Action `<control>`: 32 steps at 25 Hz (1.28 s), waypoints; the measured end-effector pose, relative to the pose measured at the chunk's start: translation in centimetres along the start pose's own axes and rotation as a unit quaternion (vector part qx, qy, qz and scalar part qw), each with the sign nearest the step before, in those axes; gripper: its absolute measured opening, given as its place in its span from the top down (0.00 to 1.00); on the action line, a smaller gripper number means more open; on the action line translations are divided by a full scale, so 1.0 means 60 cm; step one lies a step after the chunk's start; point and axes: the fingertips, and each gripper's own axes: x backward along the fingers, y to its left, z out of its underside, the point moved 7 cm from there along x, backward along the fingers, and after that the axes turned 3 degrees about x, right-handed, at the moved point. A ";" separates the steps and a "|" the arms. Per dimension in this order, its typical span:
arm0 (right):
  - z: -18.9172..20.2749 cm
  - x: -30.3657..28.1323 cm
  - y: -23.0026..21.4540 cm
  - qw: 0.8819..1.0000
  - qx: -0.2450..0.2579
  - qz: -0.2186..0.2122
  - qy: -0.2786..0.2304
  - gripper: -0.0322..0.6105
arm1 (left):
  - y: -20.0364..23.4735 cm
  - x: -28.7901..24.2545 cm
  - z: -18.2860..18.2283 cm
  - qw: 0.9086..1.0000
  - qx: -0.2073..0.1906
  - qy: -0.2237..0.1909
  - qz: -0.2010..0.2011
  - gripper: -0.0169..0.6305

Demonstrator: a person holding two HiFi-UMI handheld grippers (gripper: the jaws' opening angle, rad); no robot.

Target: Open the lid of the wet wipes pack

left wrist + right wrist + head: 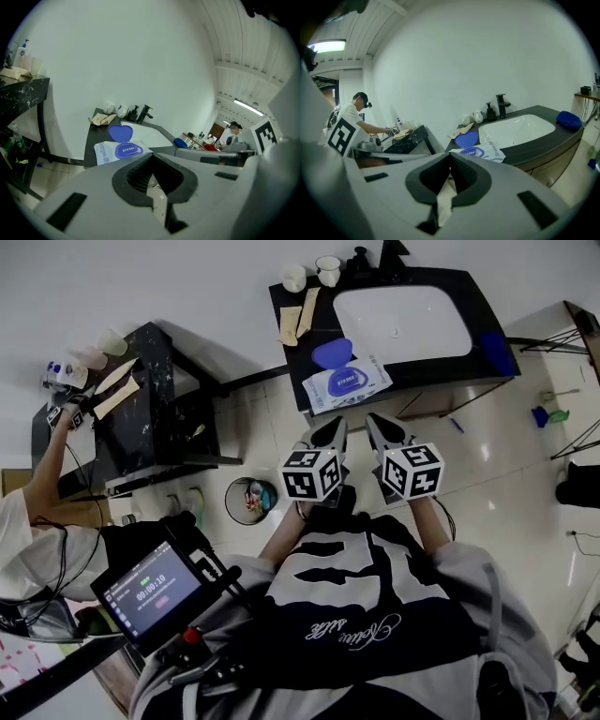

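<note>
A white wet wipes pack (347, 383) lies on the black counter (300, 306) left of the sink. Its blue lid (332, 353) stands flipped open, away from the blue-rimmed opening. The left gripper view shows the pack (119, 151) with its lid (121, 132) raised. In the right gripper view the pack (480, 152) and lid (466, 139) look the same. My left gripper (335, 425) and right gripper (375, 421) hang side by side in front of the counter, short of the pack. Both are shut, tips together, holding nothing and touching nothing.
A white sink basin (403, 322) with a black faucet (394, 254) fills the counter's right. Cups (293, 277) and brown paper (291, 324) sit at the back left, a blue cloth (498, 352) at right. Another person works at a black marble table (150, 418). A bin (249, 500) stands on the floor.
</note>
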 end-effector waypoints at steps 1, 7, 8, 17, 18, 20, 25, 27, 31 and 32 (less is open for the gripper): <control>0.006 0.018 0.000 1.000 0.001 -0.001 -0.004 0.95 | -0.015 0.005 0.009 1.000 -0.004 -0.004 0.001 0.98; 0.025 0.041 0.012 1.000 -0.004 -0.010 0.008 0.95 | -0.042 0.027 0.027 1.000 -0.001 -0.002 -0.002 0.98; 0.026 0.041 0.014 1.000 -0.002 -0.012 0.012 0.95 | -0.044 0.030 0.028 1.000 0.003 -0.002 -0.003 0.98; 0.086 0.147 0.051 1.000 -0.005 -0.026 -0.016 0.95 | -0.117 0.124 0.126 1.000 -0.007 -0.008 -0.029 0.98; 0.090 0.151 0.055 0.999 -0.006 -0.028 -0.019 0.95 | -0.119 0.131 0.133 0.999 -0.007 -0.009 -0.031 0.98; 0.097 0.161 0.065 0.999 -0.007 -0.031 -0.024 0.95 | -0.124 0.145 0.143 0.999 -0.008 -0.010 -0.033 0.98; 0.103 0.183 0.081 0.999 -0.005 -0.035 -0.029 0.95 | -0.144 0.163 0.148 0.999 -0.013 -0.014 -0.028 0.98; 0.103 0.190 0.086 0.999 -0.001 -0.034 -0.031 0.95 | -0.147 0.164 0.144 0.999 -0.021 -0.017 -0.024 0.98; 0.093 0.200 0.094 0.999 0.002 -0.029 -0.034 0.95 | -0.148 0.159 0.122 0.999 -0.048 -0.017 -0.015 0.98; 0.085 0.194 0.098 0.999 0.000 -0.026 -0.033 0.95 | -0.143 0.157 0.111 0.998 -0.051 -0.016 -0.012 0.98</control>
